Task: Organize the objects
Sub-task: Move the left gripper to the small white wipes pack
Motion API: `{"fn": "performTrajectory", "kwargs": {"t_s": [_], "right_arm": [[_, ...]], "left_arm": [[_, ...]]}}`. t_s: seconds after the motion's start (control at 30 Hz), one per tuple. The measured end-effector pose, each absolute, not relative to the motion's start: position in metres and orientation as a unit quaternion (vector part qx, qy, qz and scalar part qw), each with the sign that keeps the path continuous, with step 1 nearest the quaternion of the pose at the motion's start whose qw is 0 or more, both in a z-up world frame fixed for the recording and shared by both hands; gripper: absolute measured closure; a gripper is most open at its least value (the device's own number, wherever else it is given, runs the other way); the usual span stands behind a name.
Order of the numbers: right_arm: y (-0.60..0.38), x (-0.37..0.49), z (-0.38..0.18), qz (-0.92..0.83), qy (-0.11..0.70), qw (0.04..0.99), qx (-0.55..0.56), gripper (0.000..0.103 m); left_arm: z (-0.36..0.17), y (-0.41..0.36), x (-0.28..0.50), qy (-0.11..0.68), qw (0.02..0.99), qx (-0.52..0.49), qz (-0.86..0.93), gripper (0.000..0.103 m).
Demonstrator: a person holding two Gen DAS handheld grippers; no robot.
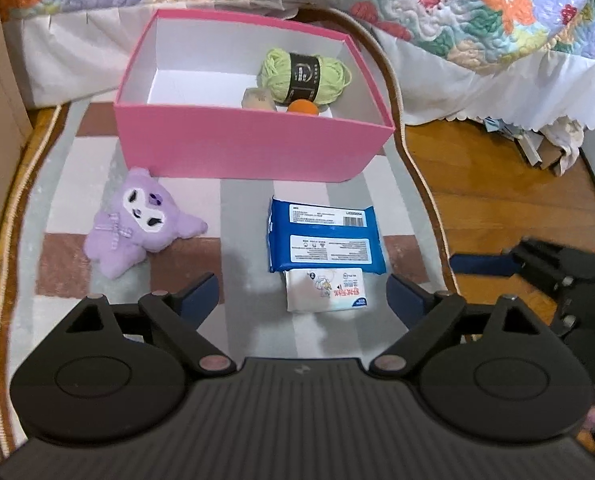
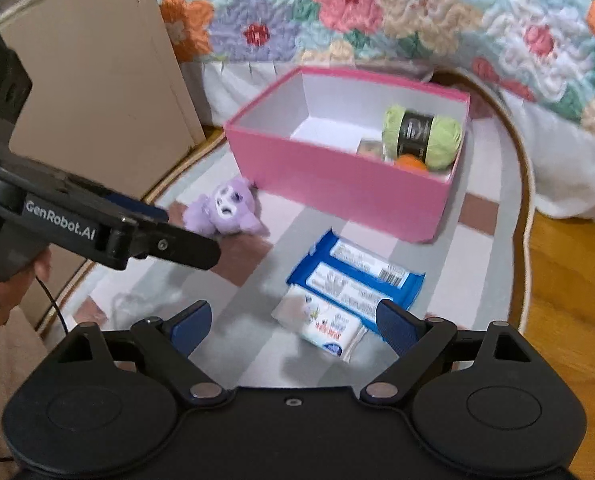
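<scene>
A pink box (image 1: 249,144) stands open on the rug, holding green yarn (image 1: 305,76), an orange ball (image 1: 302,107) and a small beige item (image 1: 257,100). In front of it lie a purple plush (image 1: 137,224), a blue wipes pack (image 1: 325,236) and a small white tissue pack (image 1: 325,290). My left gripper (image 1: 303,296) is open just above the tissue pack, pads clear of it. My right gripper (image 2: 293,320) is open too, over the same tissue pack (image 2: 321,328) and the blue pack (image 2: 353,276), holding nothing. The plush (image 2: 225,212) sits beyond the left gripper (image 2: 177,236).
The striped rug (image 1: 241,208) ends at a corded edge, with wooden floor (image 1: 497,184) to the right. A flowered bedspread (image 1: 417,0) with a white skirt hangs behind the box. A cardboard panel (image 2: 97,100) stands at the left. A person's hand (image 2: 1,292) holds the left gripper.
</scene>
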State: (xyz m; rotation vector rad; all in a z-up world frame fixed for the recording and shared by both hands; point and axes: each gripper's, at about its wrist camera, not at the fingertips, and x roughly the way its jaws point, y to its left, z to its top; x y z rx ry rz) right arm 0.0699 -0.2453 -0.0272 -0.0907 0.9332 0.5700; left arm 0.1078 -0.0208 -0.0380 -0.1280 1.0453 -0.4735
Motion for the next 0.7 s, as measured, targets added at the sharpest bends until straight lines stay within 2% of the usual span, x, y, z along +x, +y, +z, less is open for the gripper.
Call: {"fn": "performTrajectory", "kwargs": {"t_s": [0.2,0.4,0.47,0.53,0.7], "right_arm": [[-0.238,0.075,-0.075,0.27,0.456,0.847,-0.044,0.011],[-0.233,0.084,-0.112,0.246,0.475,0.844,-0.044,0.011],[-0.233,0.087,-0.119,0.239,0.477,0.845,-0.045,0.012],[-0.231,0.088,-0.124,0.234,0.475,0.847,-0.052,0.012],[-0.224,0.091,-0.133,0.23,0.473,0.848,-0.062,0.016]], "left_arm": [[-0.087,-0.021,0.124,0.525,0.82,-0.098,-0.207,0.015],[-0.116,-0.03,0.135,0.533,0.813,-0.104,-0.212,0.022],[-0.122,-0.034,0.136,0.53,0.813,-0.103,-0.218,0.026],[-0.128,-0.039,0.135,0.53,0.812,-0.101,-0.223,0.042],[-0.144,-0.049,0.13,0.532,0.812,-0.083,-0.226,0.059]]}}
